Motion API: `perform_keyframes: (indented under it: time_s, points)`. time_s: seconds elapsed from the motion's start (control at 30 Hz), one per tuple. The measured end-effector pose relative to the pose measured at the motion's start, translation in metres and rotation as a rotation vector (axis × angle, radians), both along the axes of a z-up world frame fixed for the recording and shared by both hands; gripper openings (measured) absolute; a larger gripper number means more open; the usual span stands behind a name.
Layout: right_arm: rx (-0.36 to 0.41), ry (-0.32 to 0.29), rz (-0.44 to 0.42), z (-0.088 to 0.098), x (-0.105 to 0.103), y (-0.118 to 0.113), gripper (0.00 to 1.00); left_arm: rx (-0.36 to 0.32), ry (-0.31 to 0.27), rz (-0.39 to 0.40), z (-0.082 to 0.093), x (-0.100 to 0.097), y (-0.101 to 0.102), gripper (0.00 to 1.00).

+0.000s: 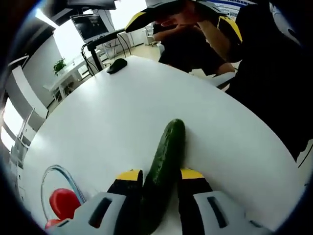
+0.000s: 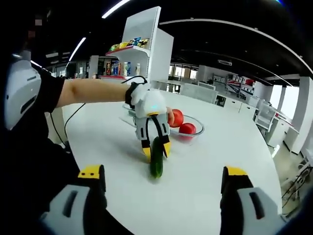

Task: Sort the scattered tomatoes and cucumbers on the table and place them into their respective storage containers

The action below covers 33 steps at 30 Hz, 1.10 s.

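A dark green cucumber (image 1: 166, 161) runs out lengthwise between the yellow-tipped jaws of my left gripper (image 1: 160, 175), which is shut on it. In the right gripper view, the left gripper (image 2: 156, 149) points down at the white table (image 2: 205, 186) with the cucumber (image 2: 156, 161) hanging from it. I cannot tell whether the cucumber's tip touches the table. Just behind the cucumber stands a glass bowl (image 2: 198, 132) holding red tomatoes (image 2: 187, 129). The same bowl (image 1: 51, 171) with a tomato (image 1: 63, 203) sits left of the left jaw. My right gripper (image 2: 163, 196) is wide open, holding nothing.
A person's arm (image 2: 93, 90) reaches in from the left, holding the left gripper. Another person in dark clothes (image 1: 205, 44) sits at the table's far edge. A black mouse (image 1: 116, 65) lies near that edge. A white shelf with goods (image 2: 142, 44) stands beyond the table.
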State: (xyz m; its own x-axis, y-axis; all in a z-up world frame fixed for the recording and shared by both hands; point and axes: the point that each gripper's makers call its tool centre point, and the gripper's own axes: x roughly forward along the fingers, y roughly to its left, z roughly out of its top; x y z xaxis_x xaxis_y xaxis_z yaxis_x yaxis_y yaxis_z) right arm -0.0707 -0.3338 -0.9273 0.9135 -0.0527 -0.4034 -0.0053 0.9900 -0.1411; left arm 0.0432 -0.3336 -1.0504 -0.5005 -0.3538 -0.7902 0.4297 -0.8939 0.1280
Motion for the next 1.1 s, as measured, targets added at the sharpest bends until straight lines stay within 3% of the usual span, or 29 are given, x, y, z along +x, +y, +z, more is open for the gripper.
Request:
perform_keyframes:
  time_s: [0.07, 0.1, 0.13, 0.3, 0.4, 0.5, 0.6, 0.73, 0.8, 1.1]
  points:
    - [-0.002, -0.003, 0.0, 0.001, 0.0, 0.0, 0.93, 0.004, -0.021, 0.014, 0.0, -0.003, 0.001, 0.27]
    - [-0.002, -0.004, 0.001, 0.002, 0.0, 0.001, 0.92, 0.025, -0.038, 0.059, -0.001, -0.002, 0.002, 0.27]
    - [-0.005, -0.007, 0.002, 0.002, 0.0, 0.001, 0.92, 0.06, -0.032, 0.122, -0.001, -0.004, 0.002, 0.26]
    - [-0.023, -0.014, 0.005, 0.007, 0.0, 0.003, 0.91, 0.081, -0.004, 0.208, -0.001, -0.005, 0.005, 0.24]
    - [-0.022, -0.019, 0.006, 0.009, 0.0, 0.003, 0.91, 0.086, -0.02, 0.231, 0.001, -0.007, 0.011, 0.22]
    - [-0.028, -0.021, 0.001, 0.01, -0.001, 0.002, 0.9, 0.165, 0.048, 0.252, 0.003, -0.017, 0.03, 0.21]
    - [-0.028, -0.025, -0.003, 0.01, -0.001, 0.001, 0.9, 0.126, 0.02, 0.237, -0.001, -0.014, 0.034, 0.2]
    - [-0.028, -0.025, 0.001, 0.009, 0.002, 0.003, 0.89, 0.118, 0.029, 0.255, 0.005, -0.015, 0.04, 0.2]
    - [-0.027, -0.022, 0.009, 0.008, 0.002, 0.005, 0.89, 0.109, -0.003, 0.253, 0.008, -0.01, 0.044, 0.2]
    - [-0.023, -0.036, 0.005, 0.01, 0.005, 0.002, 0.89, 0.038, -0.025, 0.264, 0.055, 0.006, 0.068, 0.2]
